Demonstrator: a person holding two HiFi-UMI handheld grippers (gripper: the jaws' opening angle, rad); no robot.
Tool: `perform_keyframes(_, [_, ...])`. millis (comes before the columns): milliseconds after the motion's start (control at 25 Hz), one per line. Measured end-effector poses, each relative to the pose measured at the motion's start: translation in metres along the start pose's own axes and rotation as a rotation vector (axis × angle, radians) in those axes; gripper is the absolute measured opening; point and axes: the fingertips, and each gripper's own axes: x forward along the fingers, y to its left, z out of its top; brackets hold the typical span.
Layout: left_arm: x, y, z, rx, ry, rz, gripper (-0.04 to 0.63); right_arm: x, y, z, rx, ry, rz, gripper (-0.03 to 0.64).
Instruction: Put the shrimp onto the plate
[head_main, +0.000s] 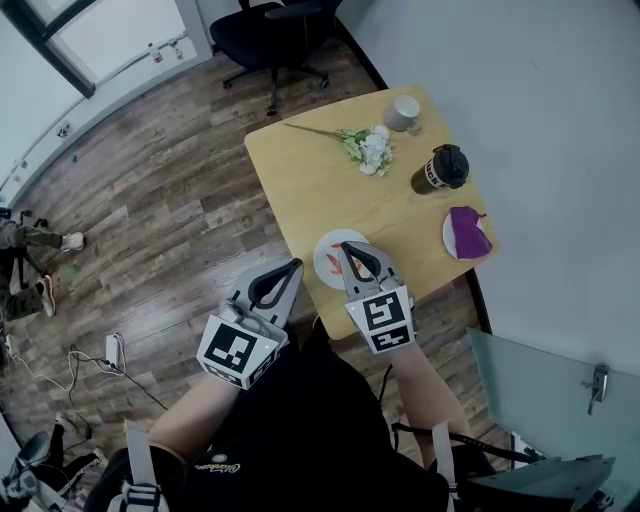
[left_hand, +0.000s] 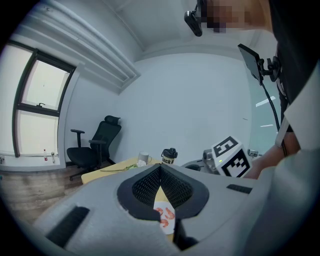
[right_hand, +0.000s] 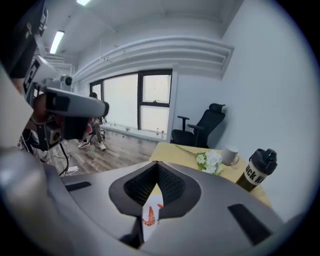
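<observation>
Both tools read as pressed together and empty. In the left gripper view the left gripper (left_hand: 160, 167) has its dark ribbed pads meeting at the tip with nothing between them, and the right gripper (right_hand: 157, 164) shows the same in its own view. The shrimp (head_main: 331, 266) lie on the white plate (head_main: 330, 240), near the edge of the wooden table (head_main: 310, 190) closest to the person. Key relation: in the head view the right gripper's tip hangs directly over the plate. The left gripper is beside the table's near corner, off the tabletop, with the plate ahead of it and to its right, so the right hand is the nearer one. Through the gap below the closed tips, the right gripper view shows one shrimp clearly, with its long axis running roughly away from the jaws and a fragment of red beside it. The left gripper view shows a small cluster of red shrimp side by side, which the head view reduces to a smear of red. Only the head view shows the rest of the table: a second plate (head_main: 450, 236) carrying a purple thing I cannot identify, a dark lidded cup (head_main: 441, 168), a white mug (head_main: 404, 112) and a sprig of flowers (head_main: 368, 148), all well apart from the shrimp. Judgement: no shrimp is visible off the plate, so placement looks complete.
</observation>
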Motion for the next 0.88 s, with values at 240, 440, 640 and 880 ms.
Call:
perform_keyframes(240, [0.006, -0.002, 0.007, 0.009, -0.011, -0.008, 0.000, -0.050, -0.006, 0.027, 0.038, -0.158, -0.030, 0.002])
perform_keyframes(440, [0.010, -0.004, 0.012, 0.016, -0.019, -0.012, 0.000, -0.083, -0.009, 0.044, 0.090, -0.272, -0.035, 0.002])
perform_keyframes(640, [0.014, -0.008, 0.016, 0.028, -0.022, -0.016, 0.000, -0.108, -0.010, 0.062, 0.127, -0.375, -0.042, 0.002])
perform_keyframes(880, [0.015, -0.010, 0.021, 0.041, -0.025, -0.014, 0.000, -0.124, -0.012, 0.064, 0.164, -0.417, -0.057, 0.002])
